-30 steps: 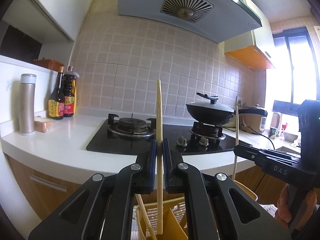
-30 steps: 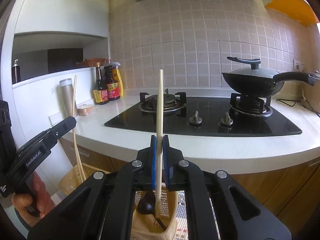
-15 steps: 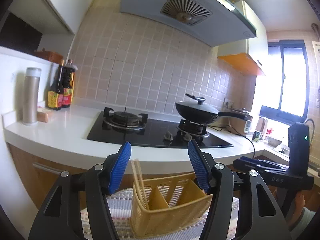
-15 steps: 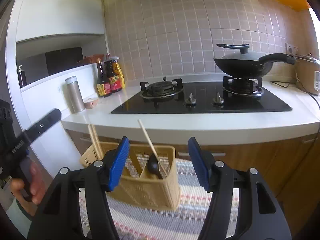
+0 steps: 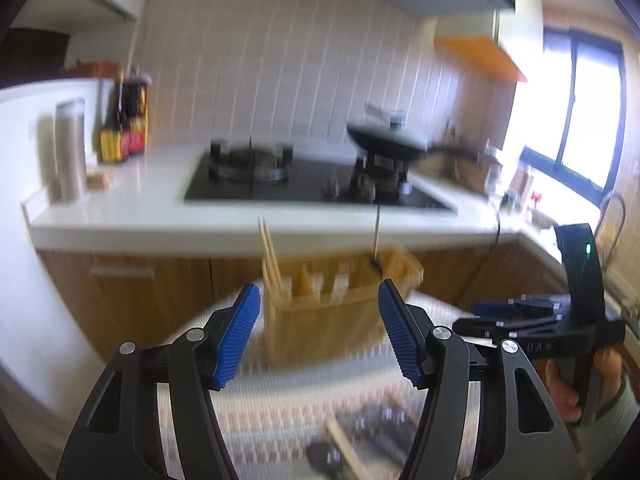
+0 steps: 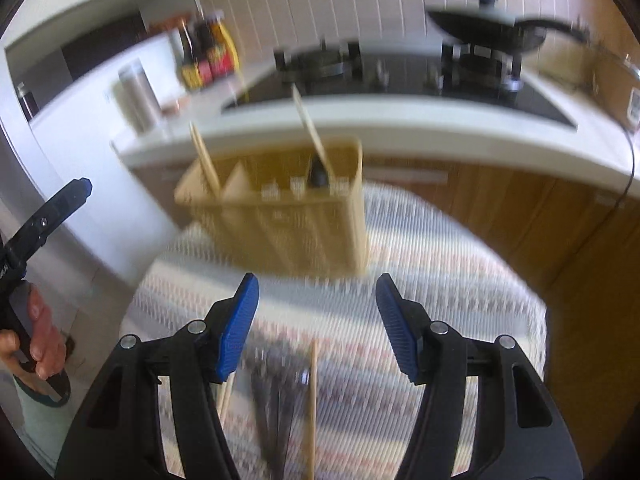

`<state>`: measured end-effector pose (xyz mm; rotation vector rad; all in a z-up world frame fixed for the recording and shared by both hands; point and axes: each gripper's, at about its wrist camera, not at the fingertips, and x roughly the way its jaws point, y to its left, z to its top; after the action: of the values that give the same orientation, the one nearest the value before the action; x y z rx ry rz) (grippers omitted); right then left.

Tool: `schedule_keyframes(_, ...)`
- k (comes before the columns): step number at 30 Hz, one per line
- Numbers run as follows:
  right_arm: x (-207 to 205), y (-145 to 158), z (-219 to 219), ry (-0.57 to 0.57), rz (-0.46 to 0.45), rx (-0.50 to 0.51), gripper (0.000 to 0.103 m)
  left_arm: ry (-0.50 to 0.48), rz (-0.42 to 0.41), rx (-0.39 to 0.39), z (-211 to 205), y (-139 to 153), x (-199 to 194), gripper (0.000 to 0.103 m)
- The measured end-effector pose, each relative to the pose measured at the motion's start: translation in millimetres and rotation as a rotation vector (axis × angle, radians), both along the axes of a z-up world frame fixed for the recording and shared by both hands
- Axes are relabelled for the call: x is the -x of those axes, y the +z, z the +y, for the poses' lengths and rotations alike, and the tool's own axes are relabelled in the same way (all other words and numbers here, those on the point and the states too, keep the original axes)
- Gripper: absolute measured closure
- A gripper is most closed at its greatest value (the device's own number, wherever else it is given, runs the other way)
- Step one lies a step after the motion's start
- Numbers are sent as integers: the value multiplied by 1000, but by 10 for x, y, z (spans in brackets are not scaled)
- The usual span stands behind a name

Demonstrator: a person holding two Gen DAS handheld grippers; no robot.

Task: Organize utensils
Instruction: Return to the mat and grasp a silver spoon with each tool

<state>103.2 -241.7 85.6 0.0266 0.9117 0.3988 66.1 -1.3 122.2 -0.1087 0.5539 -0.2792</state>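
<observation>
Both views are motion-blurred. A yellow slotted utensil basket (image 5: 340,304) (image 6: 280,216) stands on a striped cloth (image 6: 420,248). Chopsticks (image 5: 270,256) (image 6: 204,160) lean in its left compartment; a dark spoon with a wooden handle (image 6: 314,148) stands in its right one. My left gripper (image 5: 318,336) is open and empty in front of the basket. My right gripper (image 6: 316,324) is open and empty above the cloth. A loose chopstick (image 6: 312,400) and dark utensils (image 6: 276,408) lie on the cloth below it; they also show in the left wrist view (image 5: 360,432).
Behind the basket runs a white counter (image 5: 120,208) with a black gas hob (image 5: 304,184), a wok (image 5: 392,140), sauce bottles (image 5: 124,124) and a steel flask (image 5: 72,148). Wooden cabinets (image 6: 540,216) stand below. A window (image 5: 576,108) is at the right.
Both grippers opened and let their chopsticks drop into the basket, then drew back and tilted downward. The cloth and its loose utensils have come into view.
</observation>
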Motion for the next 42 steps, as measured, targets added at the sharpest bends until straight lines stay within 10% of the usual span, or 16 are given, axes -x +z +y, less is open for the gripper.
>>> schedule_keyframes(8,202,-527,183,70,177,113,60,-74,377,-92,-80,-920,56,51)
schedule_keyframes(15,188,-928,249,106,358,40,70,-140,641,18,-35,-1608,56,54)
schedule_keyframes(33,32,-1320,707,169,478,25,80,-95,632,-127,-441,-1756,1,80)
schedule_keyframes(42,81,-1393,890,189,447,109,97,-106,628,-43,-357,-1746,48,93)
